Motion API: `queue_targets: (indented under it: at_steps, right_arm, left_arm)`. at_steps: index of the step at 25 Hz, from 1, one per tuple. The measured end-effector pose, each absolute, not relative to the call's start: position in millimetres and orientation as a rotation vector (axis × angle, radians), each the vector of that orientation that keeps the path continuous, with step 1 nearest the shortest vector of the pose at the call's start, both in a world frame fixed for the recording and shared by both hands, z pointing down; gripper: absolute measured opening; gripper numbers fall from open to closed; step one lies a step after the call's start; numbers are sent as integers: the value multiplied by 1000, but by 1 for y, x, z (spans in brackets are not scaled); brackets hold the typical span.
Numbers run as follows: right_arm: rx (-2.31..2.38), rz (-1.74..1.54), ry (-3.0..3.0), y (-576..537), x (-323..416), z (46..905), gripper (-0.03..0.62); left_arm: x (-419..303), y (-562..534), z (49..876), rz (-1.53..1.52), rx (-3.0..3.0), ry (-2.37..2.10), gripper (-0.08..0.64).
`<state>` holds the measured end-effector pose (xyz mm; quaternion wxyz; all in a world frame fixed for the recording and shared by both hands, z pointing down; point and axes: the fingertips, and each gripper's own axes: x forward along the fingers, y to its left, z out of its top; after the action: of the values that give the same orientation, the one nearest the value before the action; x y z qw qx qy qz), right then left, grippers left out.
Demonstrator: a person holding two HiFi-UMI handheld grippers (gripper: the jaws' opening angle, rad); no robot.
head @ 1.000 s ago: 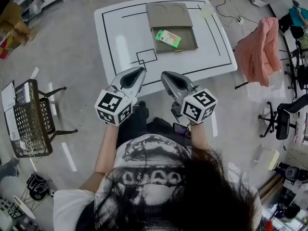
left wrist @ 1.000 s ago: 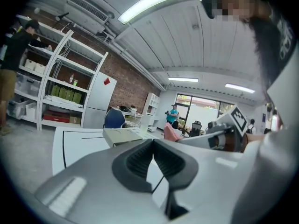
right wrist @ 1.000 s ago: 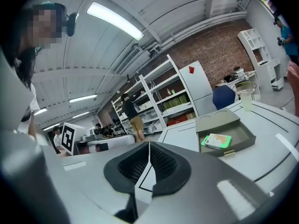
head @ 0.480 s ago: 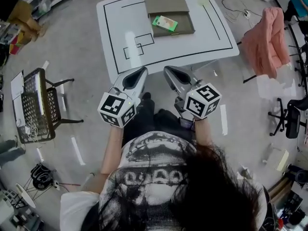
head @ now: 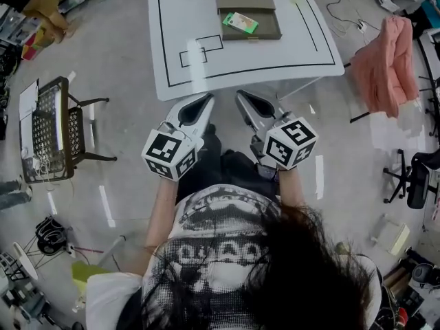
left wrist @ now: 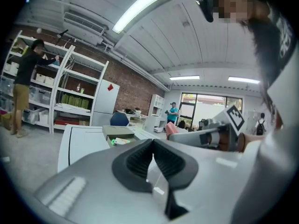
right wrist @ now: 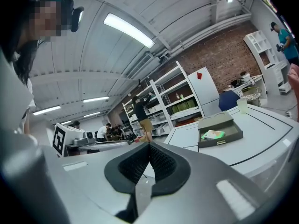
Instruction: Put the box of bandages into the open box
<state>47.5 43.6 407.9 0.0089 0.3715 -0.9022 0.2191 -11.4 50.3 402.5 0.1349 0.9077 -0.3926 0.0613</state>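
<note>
The green and white box of bandages (head: 240, 23) lies inside the open brown box (head: 248, 8) at the far side of the white table (head: 206, 67). The same bandage box (right wrist: 214, 135) shows in the right gripper view inside the open box (right wrist: 219, 129), and small in the left gripper view, bandage box (left wrist: 121, 141). My left gripper (head: 205, 102) and right gripper (head: 242, 98) hang side by side off the table's near edge, above the floor. Both are shut with nothing between the jaws. Left gripper (left wrist: 152, 146) and right gripper (right wrist: 149, 148) pads meet.
A pink cloth (head: 385, 60) hangs over a chair right of the table. A black wire rack (head: 48, 129) stands at the left. Office chairs (head: 416, 177) and cables lie at the right. People stand by shelving (left wrist: 56, 92) in the background.
The view has pulled back from the table, so the table and box sit farther and higher. Both grippers stay side by side, shut and empty.
</note>
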Motion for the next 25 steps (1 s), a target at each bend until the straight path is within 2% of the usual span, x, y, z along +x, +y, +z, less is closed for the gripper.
queue_targets:
  at_steps: [25]
  right_arm:
    - [1110,628,-2828,57,71,411,-5]
  left_arm:
    - [23,59,402,195,2646,-1134,0]
